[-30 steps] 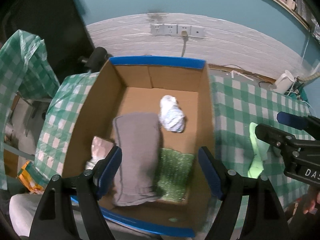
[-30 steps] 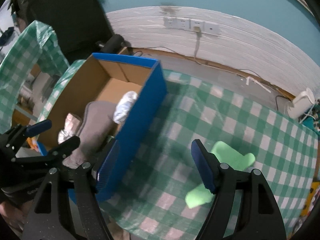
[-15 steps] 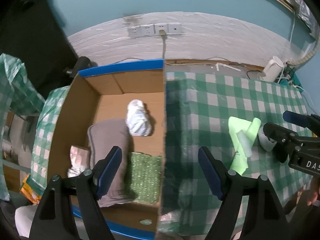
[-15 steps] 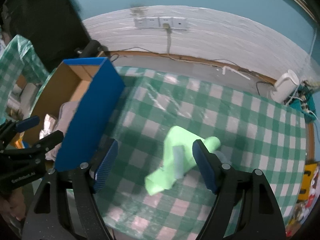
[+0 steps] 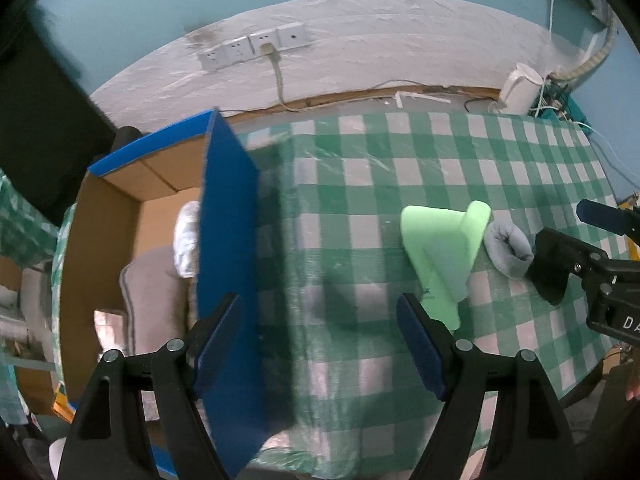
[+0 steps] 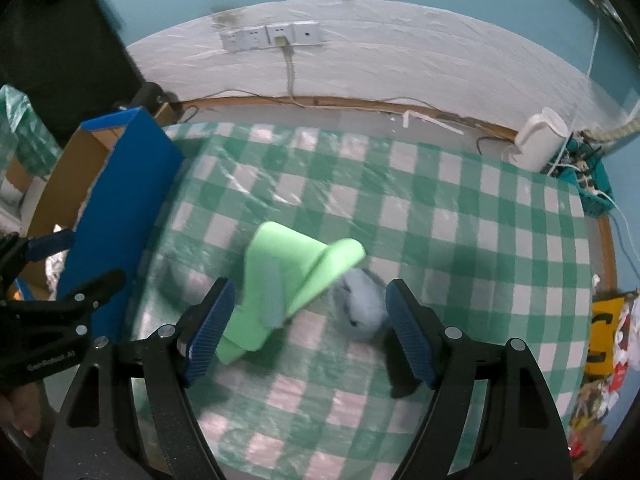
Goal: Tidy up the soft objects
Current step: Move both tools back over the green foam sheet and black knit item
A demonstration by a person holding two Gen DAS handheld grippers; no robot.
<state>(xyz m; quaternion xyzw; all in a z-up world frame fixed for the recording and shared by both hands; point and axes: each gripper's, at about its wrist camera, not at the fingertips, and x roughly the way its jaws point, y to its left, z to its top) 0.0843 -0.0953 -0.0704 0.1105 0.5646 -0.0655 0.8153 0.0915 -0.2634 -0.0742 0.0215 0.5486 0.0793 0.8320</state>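
Note:
A light green folded cloth (image 6: pixel 288 276) lies on the green checked tablecloth (image 6: pixel 460 220), with a grey-blue rolled sock (image 6: pixel 362 308) touching its right side. My right gripper (image 6: pixel 308 332) hangs open above them; part of the cloth and the sock lie between its blue pads, which touch neither. My left gripper (image 5: pixel 320 340) is open and empty over the table, just right of the blue wall of the cardboard box (image 5: pixel 228 220). From there the cloth (image 5: pixel 440 256), sock (image 5: pixel 508 248) and right gripper (image 5: pixel 568 236) lie to the right. The box holds a grey towel (image 5: pixel 156 292) and a white bundle (image 5: pixel 186 236).
The left gripper (image 6: pixel 92 258) shows at the left beside the box (image 6: pixel 120 200). A white device (image 6: pixel 540 140) and cables sit at the table's far right corner. Wall sockets (image 6: pixel 272 36) are behind. A yellow bag (image 6: pixel 604 332) hangs past the right edge.
Both grippers have moved right, away from the box and out over the tablecloth. The green cloth and sock now lie under the right gripper, whose jaws stand a little wider.

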